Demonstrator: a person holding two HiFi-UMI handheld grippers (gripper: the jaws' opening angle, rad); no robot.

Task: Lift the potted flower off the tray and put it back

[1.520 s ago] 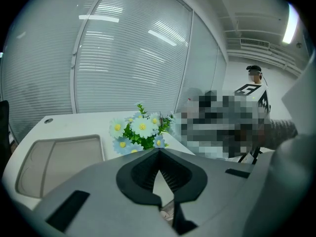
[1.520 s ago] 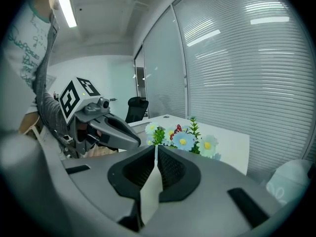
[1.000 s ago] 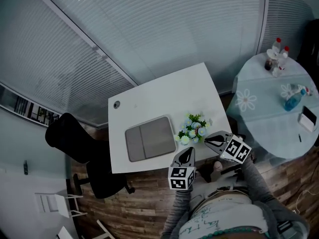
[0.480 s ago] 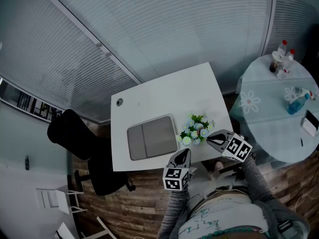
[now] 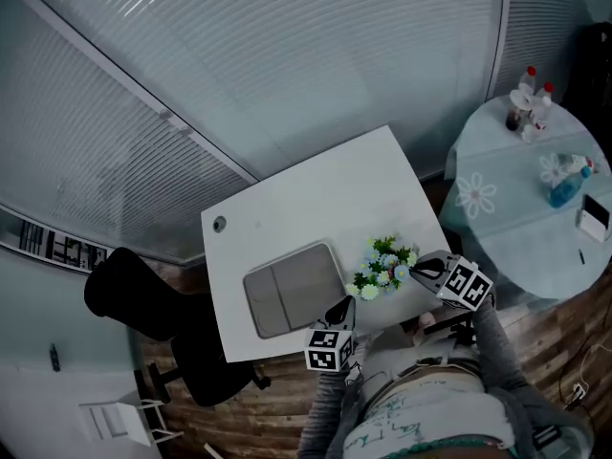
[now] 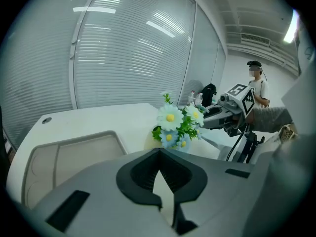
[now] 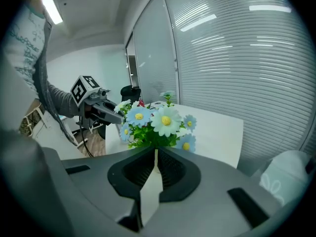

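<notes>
The potted flower, blue and white daisies with green leaves, stands on the white table just right of the grey tray, not on it. My left gripper is shut and empty at the table's front edge, below the gap between tray and flower. In the left gripper view the flower lies ahead, beyond the shut left gripper, with the tray to its left. My right gripper is shut and empty, close beside the flower's right side. In the right gripper view the flower rises right behind the right gripper.
A round table with a pale blue cloth, bottles and small items stands to the right. A black chair sits left of the white table. Window blinds run along the far side. A person stands in the background.
My left gripper has drawn back from the flower toward the table's front edge and to the left. My right gripper has shifted slightly alongside the flower. The flower has stayed put.
</notes>
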